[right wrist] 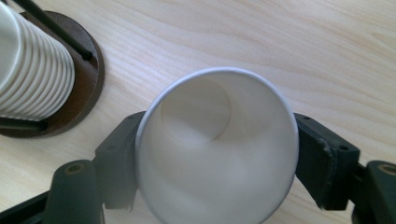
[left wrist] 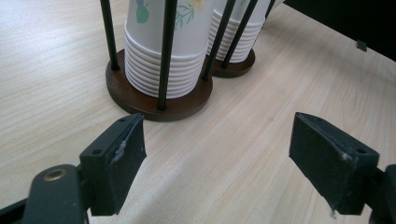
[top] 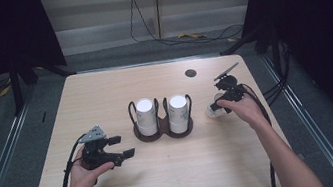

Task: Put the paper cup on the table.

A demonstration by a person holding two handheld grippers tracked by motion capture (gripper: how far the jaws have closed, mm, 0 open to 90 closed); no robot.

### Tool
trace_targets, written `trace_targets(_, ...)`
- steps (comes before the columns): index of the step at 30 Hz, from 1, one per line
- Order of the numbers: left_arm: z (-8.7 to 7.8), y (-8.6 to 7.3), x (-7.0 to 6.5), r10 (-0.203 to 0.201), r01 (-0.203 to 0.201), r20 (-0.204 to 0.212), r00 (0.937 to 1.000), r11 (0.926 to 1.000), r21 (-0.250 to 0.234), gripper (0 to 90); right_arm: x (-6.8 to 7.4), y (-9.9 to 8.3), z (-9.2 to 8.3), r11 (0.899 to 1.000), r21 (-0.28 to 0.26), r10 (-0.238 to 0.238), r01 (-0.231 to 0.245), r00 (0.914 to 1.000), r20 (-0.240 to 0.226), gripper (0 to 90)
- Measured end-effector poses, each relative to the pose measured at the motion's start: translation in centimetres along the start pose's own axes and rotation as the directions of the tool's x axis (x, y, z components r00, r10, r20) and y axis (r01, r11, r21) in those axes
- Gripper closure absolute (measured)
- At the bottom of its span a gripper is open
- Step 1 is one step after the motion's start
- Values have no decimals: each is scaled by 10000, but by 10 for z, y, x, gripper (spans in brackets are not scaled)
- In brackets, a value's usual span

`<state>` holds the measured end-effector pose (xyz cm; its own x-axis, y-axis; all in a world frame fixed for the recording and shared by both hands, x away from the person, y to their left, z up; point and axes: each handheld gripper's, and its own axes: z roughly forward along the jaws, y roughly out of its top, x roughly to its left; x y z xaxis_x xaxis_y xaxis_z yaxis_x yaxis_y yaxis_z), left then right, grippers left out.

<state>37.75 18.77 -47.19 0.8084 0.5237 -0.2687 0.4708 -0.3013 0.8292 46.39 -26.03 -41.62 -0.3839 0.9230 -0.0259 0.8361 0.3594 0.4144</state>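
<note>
Item: paper cup [right wrist: 217,149], single, white, between the jaws of the right tongs [right wrist: 217,163]; mouth faces the camera, long axis along the jaws.
Location: right part of the counter [top: 103,88], just right of the cup holder [top: 162,129].
Right tongs: jaws flank the cup wall on both sides; whether they press or merely touch cannot be told.
Left tongs [left wrist: 217,158]: spread, nothing between them, aimed at the holder base, near it.
Holder contents: two cup stacks [top: 146,113], upright inside black rods.
Nearer hand: right, already at the cup.
Key relation: holder lies left of the held cup.
</note>
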Motion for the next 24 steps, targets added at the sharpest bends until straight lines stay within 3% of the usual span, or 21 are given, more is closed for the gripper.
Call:
trace_targets(11, -2, -1, 3, -73, 73, -117, 9999, 10000, -13, 185, 8, 13, 14, 9999, -42, -133, 134, 9997, 201, 215)
trace_targets(15, -3, 0, 5, -235, 232, -234, 9994, 9996, -138, 166, 10, 14, 18, 10000, -47, -15, 14, 9999, -105, 214)
trace_targets(21, -2, 0, 4, -234, 233, -408, 9989, 9997, -30, 166, 8, 8, 20, 9982, -571, 169, -185, 9995, -274, 206)
trace_targets(24, -2, 0, 4, -298, 295, -499, 9983, 9995, -70, 166, 8, 2, 24, 9993, -342, 163, -170, 9997, -202, 200)
